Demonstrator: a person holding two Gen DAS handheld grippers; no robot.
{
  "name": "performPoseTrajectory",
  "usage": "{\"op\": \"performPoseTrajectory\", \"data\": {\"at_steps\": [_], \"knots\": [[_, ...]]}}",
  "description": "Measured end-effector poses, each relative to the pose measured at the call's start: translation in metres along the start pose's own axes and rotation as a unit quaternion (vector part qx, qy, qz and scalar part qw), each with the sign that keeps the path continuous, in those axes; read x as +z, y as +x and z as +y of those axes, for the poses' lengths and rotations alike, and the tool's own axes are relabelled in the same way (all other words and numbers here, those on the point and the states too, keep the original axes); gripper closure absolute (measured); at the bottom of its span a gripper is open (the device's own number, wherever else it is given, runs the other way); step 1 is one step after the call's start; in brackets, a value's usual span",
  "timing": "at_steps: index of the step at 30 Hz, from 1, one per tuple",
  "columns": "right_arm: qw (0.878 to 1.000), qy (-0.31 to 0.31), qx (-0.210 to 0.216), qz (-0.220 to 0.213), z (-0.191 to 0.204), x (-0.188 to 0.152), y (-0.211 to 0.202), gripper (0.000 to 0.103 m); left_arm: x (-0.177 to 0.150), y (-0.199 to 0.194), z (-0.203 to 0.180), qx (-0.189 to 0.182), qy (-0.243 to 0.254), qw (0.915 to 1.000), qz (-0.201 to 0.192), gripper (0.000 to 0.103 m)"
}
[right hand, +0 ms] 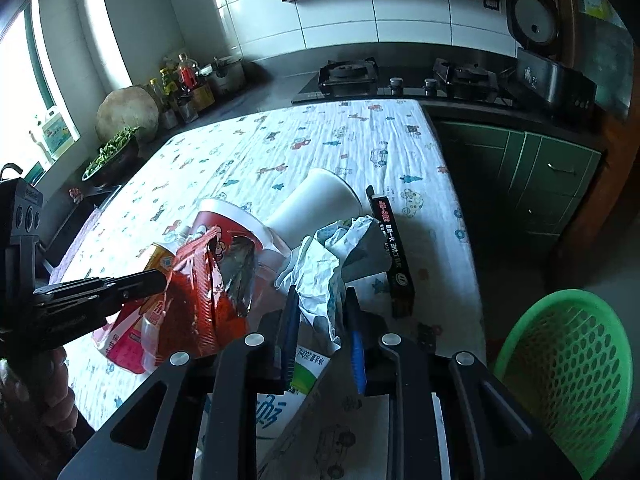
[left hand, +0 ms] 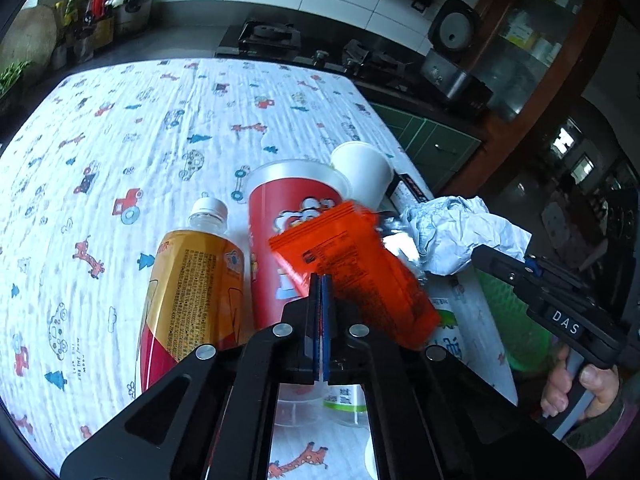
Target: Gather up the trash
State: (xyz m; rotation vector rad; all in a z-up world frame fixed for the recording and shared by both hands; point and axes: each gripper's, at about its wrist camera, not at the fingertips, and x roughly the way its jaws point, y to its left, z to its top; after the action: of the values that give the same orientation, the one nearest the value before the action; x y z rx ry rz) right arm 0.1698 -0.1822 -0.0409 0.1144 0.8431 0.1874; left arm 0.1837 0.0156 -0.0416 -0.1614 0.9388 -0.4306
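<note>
1. The left gripper (left hand: 321,280) has its jaws pressed almost together, clamping the lower edge of an orange snack wrapper (left hand: 352,268). The wrapper stands up from the fingers, tilted to the right, its silver inside showing at the torn top.
2. In the right wrist view the same wrapper (right hand: 200,300) hangs from the left gripper (right hand: 162,278), lifted above the rest of the rubbish.
3. The right gripper (right hand: 320,300) has its jaws partly apart, closed on a crumpled ball of white paper (right hand: 328,264) that fills the gap between them. From the left wrist view the paper ball (left hand: 460,236) sits at the tip of the right gripper (left hand: 480,254).
4. Trash remaining on the table's printed cloth (left hand: 120,140): a red paper cup (left hand: 276,248) lying on its side, a white paper cup (left hand: 362,172) just behind it and also tipped over, a bottle with a gold label (left hand: 192,296) beside the red cup, and a black narrow box (right hand: 394,252) to the right of the paper ball.
5. A white and green carton (right hand: 304,376) lies under the right gripper, partly hidden.
6. A green perforated basket (right hand: 568,376) stands off the table's right edge, below the tabletop level.
</note>
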Motion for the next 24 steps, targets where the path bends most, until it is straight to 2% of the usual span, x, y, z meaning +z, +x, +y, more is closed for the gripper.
{"op": "performPoseTrajectory", "data": {"at_steps": [4, 8, 11, 15, 24], "knots": [[1.000, -0.001, -0.004, -0.010, -0.001, -0.001, -0.011, 0.082, -0.002, -0.006, -0.005, -0.002, 0.007, 1.0000, -0.004, 0.103], [1.000, 0.002, -0.008, -0.016, -0.005, -0.004, -0.020, 0.082, -0.007, -0.007, -0.003, -0.010, -0.005, 0.9999, 0.010, 0.103], [1.000, 0.003, -0.010, -0.018, -0.007, -0.006, -0.025, 0.082, -0.013, -0.009, 0.000, -0.019, -0.022, 0.9993, 0.023, 0.099], [1.000, 0.008, -0.012, -0.020, -0.011, -0.011, -0.030, 0.082, -0.022, -0.010, -0.003, -0.017, -0.032, 0.9990, 0.027, 0.063], [1.000, 0.011, -0.012, -0.021, -0.014, -0.016, -0.034, 0.082, -0.025, -0.002, -0.004, -0.016, -0.051, 0.9980, 0.034, 0.063]]}}
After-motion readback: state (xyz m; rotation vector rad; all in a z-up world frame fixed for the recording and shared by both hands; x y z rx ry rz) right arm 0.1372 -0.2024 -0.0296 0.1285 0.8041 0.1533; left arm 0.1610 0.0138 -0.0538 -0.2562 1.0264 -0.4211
